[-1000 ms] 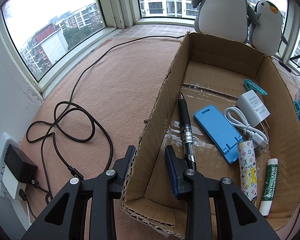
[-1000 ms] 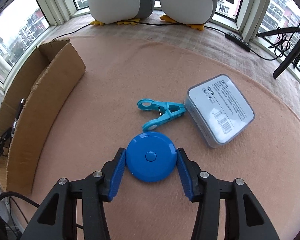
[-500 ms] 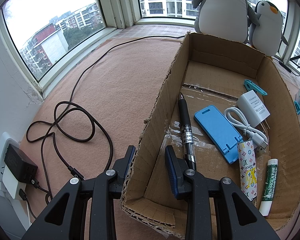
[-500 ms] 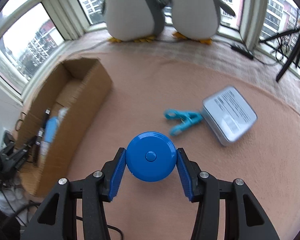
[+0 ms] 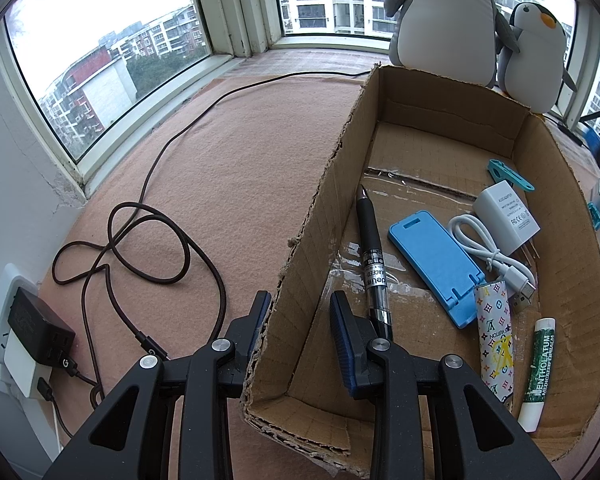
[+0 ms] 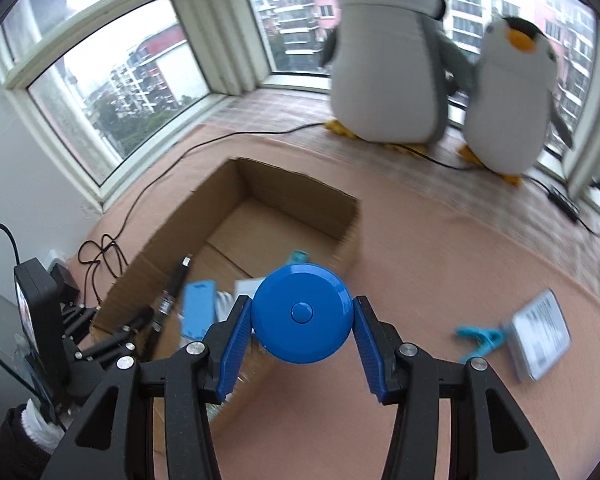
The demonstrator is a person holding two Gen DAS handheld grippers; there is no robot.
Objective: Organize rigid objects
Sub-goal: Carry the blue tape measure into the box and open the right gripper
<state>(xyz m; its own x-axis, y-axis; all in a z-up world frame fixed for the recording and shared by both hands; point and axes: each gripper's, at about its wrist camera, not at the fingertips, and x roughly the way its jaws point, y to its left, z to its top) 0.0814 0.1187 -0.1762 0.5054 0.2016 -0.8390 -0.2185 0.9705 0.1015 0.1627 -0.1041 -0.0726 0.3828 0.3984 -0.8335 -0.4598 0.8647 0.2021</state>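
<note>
Holding the round blue tape measure (image 6: 302,314) between its two blue pads, the right gripper (image 6: 303,330) hangs over the near right wall of the cardboard box (image 6: 288,192), whose open floor lies ahead and to the left of the disc. The left gripper (image 5: 300,322) is clamped on the box's left wall, one finger outside and one inside, so only the right hand is free to make the drop.

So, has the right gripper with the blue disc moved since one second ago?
Yes. The right gripper, shut on the blue disc, rose off the mat and swung left, toward the cardboard box.
</note>
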